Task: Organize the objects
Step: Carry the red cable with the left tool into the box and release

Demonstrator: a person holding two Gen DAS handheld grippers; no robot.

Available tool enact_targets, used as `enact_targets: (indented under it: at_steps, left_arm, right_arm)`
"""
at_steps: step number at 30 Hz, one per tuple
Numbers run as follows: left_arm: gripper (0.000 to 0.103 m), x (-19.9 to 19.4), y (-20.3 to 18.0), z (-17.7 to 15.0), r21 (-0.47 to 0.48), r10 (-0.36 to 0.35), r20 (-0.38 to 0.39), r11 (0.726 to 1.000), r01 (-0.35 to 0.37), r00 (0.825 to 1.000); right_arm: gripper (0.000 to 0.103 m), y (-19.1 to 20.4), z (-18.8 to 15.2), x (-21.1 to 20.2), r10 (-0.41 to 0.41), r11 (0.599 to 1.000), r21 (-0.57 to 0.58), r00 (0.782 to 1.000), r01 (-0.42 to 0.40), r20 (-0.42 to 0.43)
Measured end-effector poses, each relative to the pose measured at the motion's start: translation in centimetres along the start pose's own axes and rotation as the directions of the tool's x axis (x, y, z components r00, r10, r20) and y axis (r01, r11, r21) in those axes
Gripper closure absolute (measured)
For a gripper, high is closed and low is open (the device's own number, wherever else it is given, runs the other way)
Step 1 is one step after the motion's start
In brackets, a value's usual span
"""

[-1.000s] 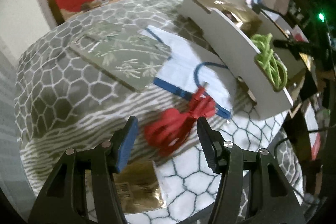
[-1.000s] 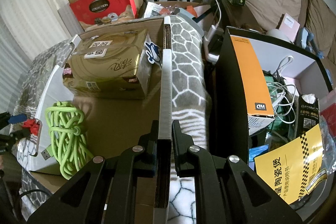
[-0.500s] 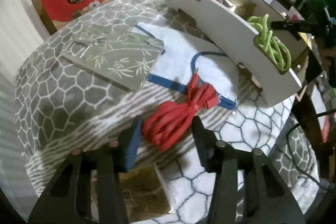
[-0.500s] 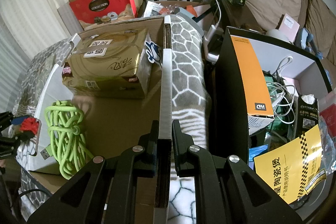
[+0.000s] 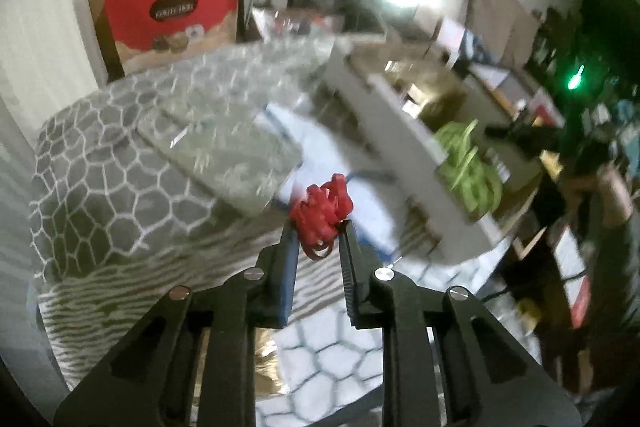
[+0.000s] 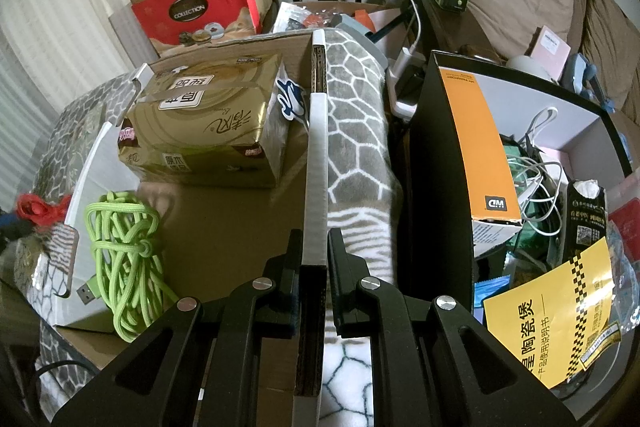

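Note:
A red cable bundle (image 5: 324, 211) hangs above the patterned blanket (image 5: 104, 187), pinched between the pads of my left gripper (image 5: 318, 227), whose jaws are closing on it. From the right wrist view the same red bundle (image 6: 34, 207) shows at the far left, just outside the cardboard box. My right gripper (image 6: 316, 239) is shut on the box's right wall (image 6: 316, 147). Inside the box lie a coiled green cable (image 6: 124, 247) and a gold tissue pack (image 6: 208, 123). The box's white wall (image 5: 400, 139) and the green cable (image 5: 468, 167) stand to the right of the left gripper.
A flat green patterned box (image 5: 224, 143) and a white bag with a blue handle (image 5: 332, 155) lie on the blanket. A gold packet (image 5: 264, 359) is under the left gripper. Right of the box stands a black bin (image 6: 424, 167) with an orange carton (image 6: 476, 147), wires and a yellow sheet (image 6: 552, 315).
The left jaws have drawn in around the red cable bundle and lifted it off the blanket. The right gripper has kept still on the box wall.

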State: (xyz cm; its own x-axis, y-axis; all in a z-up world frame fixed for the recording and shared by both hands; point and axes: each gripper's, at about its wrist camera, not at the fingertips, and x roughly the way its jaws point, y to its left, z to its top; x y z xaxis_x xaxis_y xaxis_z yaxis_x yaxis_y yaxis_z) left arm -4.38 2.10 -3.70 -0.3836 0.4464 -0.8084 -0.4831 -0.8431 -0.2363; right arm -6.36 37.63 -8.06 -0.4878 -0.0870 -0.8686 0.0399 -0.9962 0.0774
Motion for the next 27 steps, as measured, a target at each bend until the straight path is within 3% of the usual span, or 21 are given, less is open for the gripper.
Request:
enact_targets:
  at_steps: [7,18,21,27]
  left_arm:
    - [0.087,-1.1,-3.7,2.8,0.001,-0.045,0.067,0.999,0.045,0.997]
    - [0.087,-1.3,-11.0,6.3,0.094,-0.169,0.051,0.982,0.164,0.984]
    - [0.087,-0.9,-12.7,7.3,0.104,-0.204,0.026,0.974,0.2,0.979]
    - [0.087,3.1,-15.3,8.7,0.083,-0.246,-0.1,0.964,0.254,0.964]
  right_arm:
    - [0.093,0.0,0.0,0.0,0.002,1.0,0.001,1.0,-0.002,-0.001]
    - [0.093,-0.1,-0.1,0.0,0.0,1.0,-0.001,1.0,0.0,-0.001]
    - [0.093,-0.1,-0.1,0.0,0.001,1.0,-0.002,1.0,-0.001,-0.001]
    - [0.093,-0.3,-0.4,0.1,0.007,1.0,0.003,1.0,-0.007,-0.003]
